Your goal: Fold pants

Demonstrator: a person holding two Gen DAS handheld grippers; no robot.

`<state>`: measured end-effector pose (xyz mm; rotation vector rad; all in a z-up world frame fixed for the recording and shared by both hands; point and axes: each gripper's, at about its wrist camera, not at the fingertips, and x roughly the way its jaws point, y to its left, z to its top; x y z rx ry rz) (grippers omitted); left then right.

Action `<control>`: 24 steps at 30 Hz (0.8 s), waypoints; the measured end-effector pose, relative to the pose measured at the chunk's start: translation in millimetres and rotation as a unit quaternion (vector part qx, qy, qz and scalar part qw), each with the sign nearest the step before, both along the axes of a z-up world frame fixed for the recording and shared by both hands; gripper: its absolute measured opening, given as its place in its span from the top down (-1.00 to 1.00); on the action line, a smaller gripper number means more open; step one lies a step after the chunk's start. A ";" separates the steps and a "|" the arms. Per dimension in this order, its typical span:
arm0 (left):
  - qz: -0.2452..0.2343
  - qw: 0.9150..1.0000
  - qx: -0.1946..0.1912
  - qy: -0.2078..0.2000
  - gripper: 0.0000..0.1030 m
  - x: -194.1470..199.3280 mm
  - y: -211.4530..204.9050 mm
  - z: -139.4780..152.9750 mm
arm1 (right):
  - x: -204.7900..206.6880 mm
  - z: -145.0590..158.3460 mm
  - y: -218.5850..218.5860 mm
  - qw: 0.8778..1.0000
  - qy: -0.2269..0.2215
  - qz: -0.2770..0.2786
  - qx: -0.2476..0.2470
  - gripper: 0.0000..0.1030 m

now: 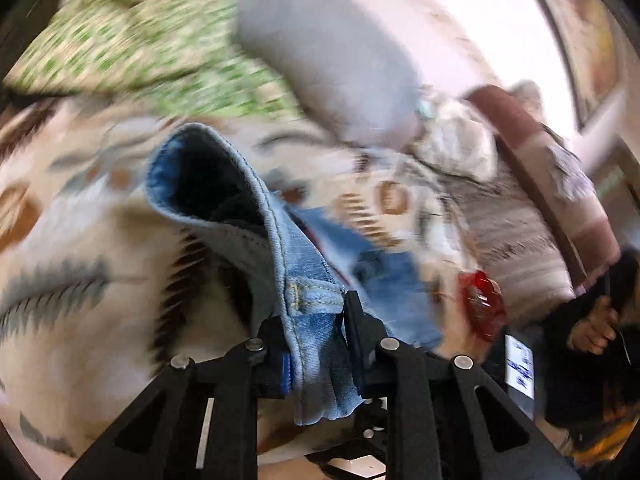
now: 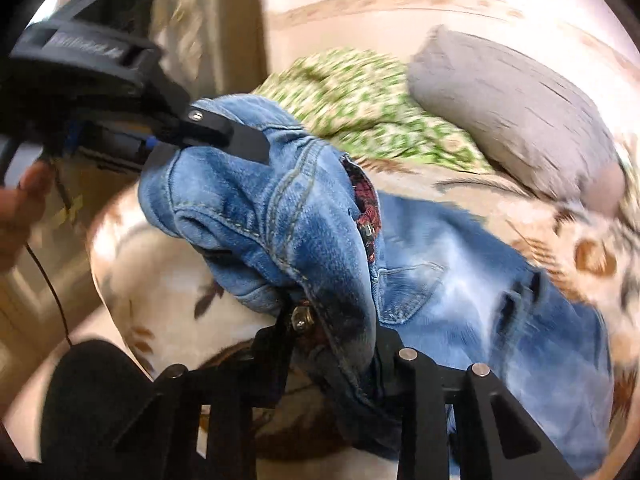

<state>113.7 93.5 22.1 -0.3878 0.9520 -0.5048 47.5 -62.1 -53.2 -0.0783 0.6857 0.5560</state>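
Observation:
The blue denim pants are lifted at the waist, and one leg trails down onto the bed. My left gripper is shut on the waistband edge, beside a belt loop. In the right wrist view one of its black fingers clamps the upper end of the waistband. My right gripper is shut on the waistband near the metal button, with bunched denim filling its jaws. The open waist gapes ahead of the left gripper.
A leaf-patterned bedspread lies under everything. A grey pillow and a green patterned cloth sit behind the pants. A maroon striped cloth lies at the right. A person's hand shows at the right edge. A thin black cable hangs at the left.

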 end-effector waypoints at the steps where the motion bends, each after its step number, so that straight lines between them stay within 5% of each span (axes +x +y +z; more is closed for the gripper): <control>1: -0.017 1.000 0.000 -0.009 0.57 0.8 -15.0 7.8 | -2.8 4.6 -15.0 1.000 0.002 -0.015 0.022 0.37; 8: -0.140 0.990 0.020 -0.023 0.60 17.0 -144.2 20.2 | -12.4 6.3 -114.4 0.984 0.031 -0.118 0.128 0.38; 16: -0.194 0.973 0.088 0.090 0.60 67.9 -250.8 -54.3 | -6.2 -44.8 -196.4 0.946 0.146 -0.212 0.195 0.28; 17: -0.195 0.971 0.093 0.103 0.60 73.4 -257.6 -62.3 | -7.1 -48.0 -202.3 0.941 0.157 -0.213 0.209 0.23; 21: -0.208 0.963 0.114 0.131 0.58 79.4 -277.0 -91.5 | -15.9 -40.0 -216.9 0.938 0.149 -0.234 0.208 -0.56; 24: -0.211 0.960 0.126 0.132 0.52 77.5 -282.3 -103.5 | -23.9 -33.8 -229.4 0.936 0.136 -0.249 0.207 -0.57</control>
